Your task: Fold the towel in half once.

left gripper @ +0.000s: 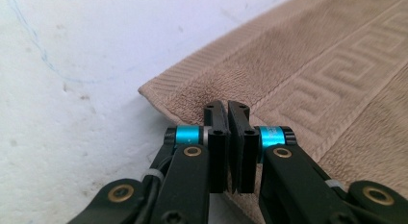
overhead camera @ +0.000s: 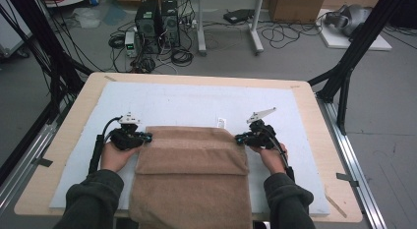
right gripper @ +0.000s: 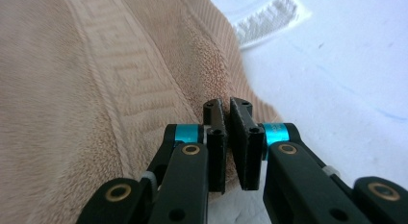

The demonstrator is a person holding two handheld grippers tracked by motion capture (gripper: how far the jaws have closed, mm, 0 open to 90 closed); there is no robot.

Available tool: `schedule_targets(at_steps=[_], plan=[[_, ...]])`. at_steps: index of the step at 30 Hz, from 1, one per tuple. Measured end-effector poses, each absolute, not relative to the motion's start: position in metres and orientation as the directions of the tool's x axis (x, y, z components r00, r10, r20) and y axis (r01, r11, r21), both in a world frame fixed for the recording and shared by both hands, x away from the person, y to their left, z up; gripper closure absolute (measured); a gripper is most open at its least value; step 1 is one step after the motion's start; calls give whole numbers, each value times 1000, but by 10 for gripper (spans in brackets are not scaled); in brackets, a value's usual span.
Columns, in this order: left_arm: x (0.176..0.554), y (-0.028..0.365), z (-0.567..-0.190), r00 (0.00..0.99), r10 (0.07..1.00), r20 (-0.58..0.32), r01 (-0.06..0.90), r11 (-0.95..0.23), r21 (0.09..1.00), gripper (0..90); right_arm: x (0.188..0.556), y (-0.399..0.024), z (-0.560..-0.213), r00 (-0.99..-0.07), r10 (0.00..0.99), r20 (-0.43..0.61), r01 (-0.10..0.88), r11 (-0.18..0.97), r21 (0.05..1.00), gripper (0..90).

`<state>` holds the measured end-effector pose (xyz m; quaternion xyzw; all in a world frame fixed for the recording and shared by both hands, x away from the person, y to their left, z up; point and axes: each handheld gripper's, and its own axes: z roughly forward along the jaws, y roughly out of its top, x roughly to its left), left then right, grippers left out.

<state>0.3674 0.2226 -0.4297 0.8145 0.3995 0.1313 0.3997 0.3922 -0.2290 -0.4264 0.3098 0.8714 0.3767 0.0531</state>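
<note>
Two grippers pinch the towel [overhead camera: 192, 175] at its far corners — left gripper [overhead camera: 147, 137] and right gripper [overhead camera: 239, 139], jaws closed on the hem. Towel lies mid-mat [overhead camera: 196, 103], draping over the near edge. Lift both evenly, keeping the fold taut — corners could slip.

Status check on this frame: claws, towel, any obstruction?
Left claw shut on towel far-left corner. Right claw shut on far-right corner. Towel folded, flat on white mat. Small white tag beyond far edge, nothing blocking.
</note>
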Motion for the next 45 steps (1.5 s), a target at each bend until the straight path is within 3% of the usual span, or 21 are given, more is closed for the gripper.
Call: schedule_targets(at_steps=[10,18,31,32,33,37,43,45], plan=[[337,227,-402,713,695,-93,472,-379,796,867,364,-241,-395,-847,504,171,445,496,745,852],[287,230,-389,769,637,-61,400,-404,823,866,317,-243,-370,-903,413,115,332,503,798,850],[206,240,-416,815,571,-100,406,-439,802,862,243,-240,-403,-936,315,159,321,575,753,843],[206,241,-415,814,572,-101,404,-433,806,848,241,-241,-403,-937,312,157,319,578,751,812],[208,242,-413,811,577,-102,405,-426,809,800,242,-242,-401,-932,328,154,325,569,755,718],[222,242,-400,795,604,-59,382,-423,821,630,258,-247,-393,-905,405,130,346,525,778,631],[256,240,-396,766,643,-6,366,-427,827,567,296,-247,-395,-879,468,88,364,543,756,562],[269,240,-404,748,664,-30,398,-411,820,562,308,-245,-400,-865,497,62,371,553,746,531]])
